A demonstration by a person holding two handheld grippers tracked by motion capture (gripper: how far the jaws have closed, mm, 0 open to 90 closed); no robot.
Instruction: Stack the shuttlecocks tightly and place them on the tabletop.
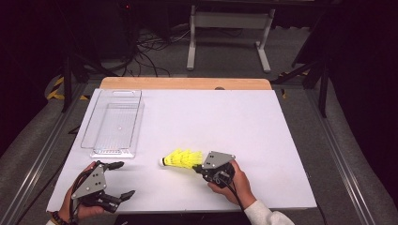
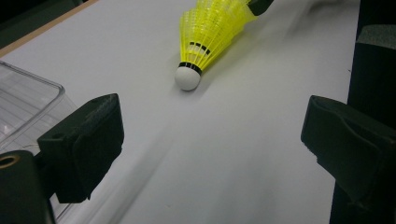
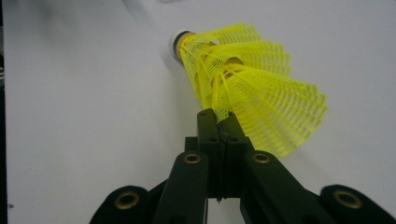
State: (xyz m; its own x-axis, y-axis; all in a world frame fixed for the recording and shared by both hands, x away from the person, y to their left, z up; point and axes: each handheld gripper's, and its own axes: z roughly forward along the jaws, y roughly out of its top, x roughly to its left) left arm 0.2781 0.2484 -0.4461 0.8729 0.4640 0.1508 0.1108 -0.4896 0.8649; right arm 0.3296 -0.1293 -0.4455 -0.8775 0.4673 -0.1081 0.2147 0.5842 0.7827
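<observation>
- Shuttlecock (image 1: 180,159) lies on its side on the white counter (image 1: 234,122), its yellow skirt edge pinched in the closed right tool (image 1: 201,167).
- Lifting and carrying look left to do, likely to the clear bin (image 1: 112,123), which holds nothing.
- Left tool (image 1: 119,180) waits open, near the bin.
- Nothing blocks the way.

1. A lab or test room set up for recording, not a home.
2. A white table (image 1: 263,140) on a wooden top stands on a grey floor (image 1: 300,51).
3. Loose cables (image 1: 150,47) trail across that floor.
4. Dark drapes close in both sides.
5. A white metal frame (image 1: 230,28) stands behind, with hazard tape (image 1: 56,89) at the left.
</observation>
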